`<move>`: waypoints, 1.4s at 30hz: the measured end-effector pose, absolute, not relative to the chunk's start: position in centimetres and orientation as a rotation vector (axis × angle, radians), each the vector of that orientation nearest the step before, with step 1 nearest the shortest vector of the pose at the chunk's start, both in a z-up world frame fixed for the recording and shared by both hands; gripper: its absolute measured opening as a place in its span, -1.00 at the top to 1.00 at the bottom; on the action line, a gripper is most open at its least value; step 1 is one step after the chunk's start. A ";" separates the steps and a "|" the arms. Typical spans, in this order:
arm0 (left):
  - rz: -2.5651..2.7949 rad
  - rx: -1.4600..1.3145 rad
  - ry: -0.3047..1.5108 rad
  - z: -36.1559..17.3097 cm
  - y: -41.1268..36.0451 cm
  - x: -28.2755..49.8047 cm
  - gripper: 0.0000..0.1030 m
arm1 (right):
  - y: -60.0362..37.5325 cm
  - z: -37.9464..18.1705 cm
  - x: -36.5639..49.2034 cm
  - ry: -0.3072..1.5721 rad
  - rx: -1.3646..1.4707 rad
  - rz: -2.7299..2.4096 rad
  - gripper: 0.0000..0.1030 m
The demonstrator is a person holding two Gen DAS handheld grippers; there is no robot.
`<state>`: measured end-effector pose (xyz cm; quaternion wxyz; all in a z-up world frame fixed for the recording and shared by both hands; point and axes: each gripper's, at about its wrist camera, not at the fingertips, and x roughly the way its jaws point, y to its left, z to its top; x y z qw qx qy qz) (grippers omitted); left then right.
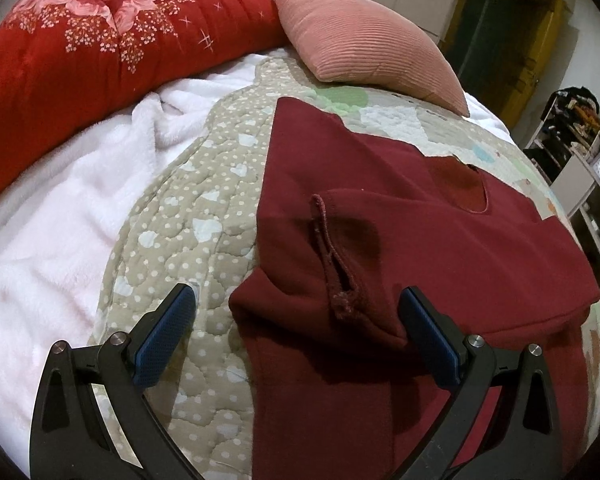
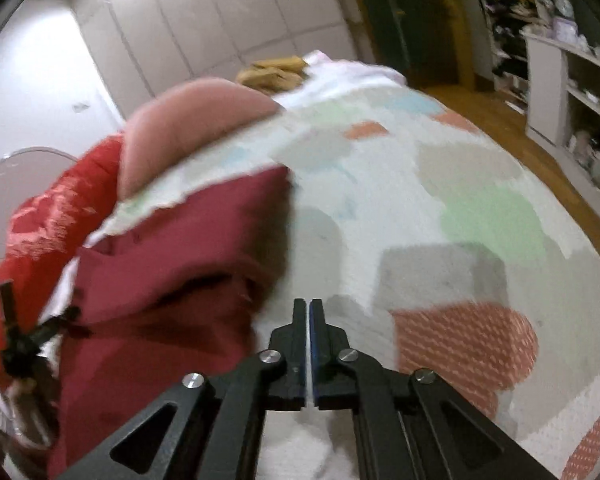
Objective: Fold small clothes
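Note:
A dark red sweatshirt (image 1: 412, 248) lies spread on the quilted bedspread (image 1: 204, 216), with one sleeve folded across its body and the cuff (image 1: 336, 256) pointing toward me. My left gripper (image 1: 296, 312) is open, its blue pads on either side of the folded sleeve end, just above the cloth. In the blurred right wrist view the sweatshirt (image 2: 172, 280) lies to the left. My right gripper (image 2: 309, 312) is shut and empty above the patchwork quilt (image 2: 440, 208), to the right of the garment. The left gripper (image 2: 28, 336) shows at the far left edge.
A red floral duvet (image 1: 80, 52) and a pink ribbed cushion (image 1: 364, 36) lie at the head of the bed. A white fleece blanket (image 1: 52, 216) lies left of the quilt. Shelves (image 2: 572, 92) and wooden floor (image 2: 496, 120) are to the right of the bed.

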<state>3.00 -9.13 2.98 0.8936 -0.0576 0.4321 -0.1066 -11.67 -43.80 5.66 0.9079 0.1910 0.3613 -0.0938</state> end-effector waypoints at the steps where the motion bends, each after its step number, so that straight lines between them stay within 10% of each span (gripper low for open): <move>1: -0.225 -0.129 0.896 3.0 -9.0 3.0 -0.98 | -43.1 6.2 -11.4 0.732 0.362 -0.185 0.66; 4: -0.238 -0.148 0.886 3.4 -8.8 2.8 -0.98 | -40.3 6.8 -9.5 0.748 0.173 -0.212 0.16; 11: -0.249 -0.152 0.850 4.5 -8.5 2.4 -0.98 | -37.5 5.0 -5.6 0.795 -0.096 -0.297 0.16; 17: -0.235 -0.132 0.880 3.9 -8.8 2.8 -0.98 | -40.1 5.9 -5.8 0.751 0.116 -0.285 0.85; 34: -0.239 -0.183 0.857 5.8 -7.9 2.0 -0.98 | -40.8 7.9 -7.0 0.767 0.317 -0.161 0.85; 42: -0.217 -0.155 0.949 3.6 -8.1 3.5 -0.98 | -38.1 3.2 0.6 0.936 0.182 -0.118 0.22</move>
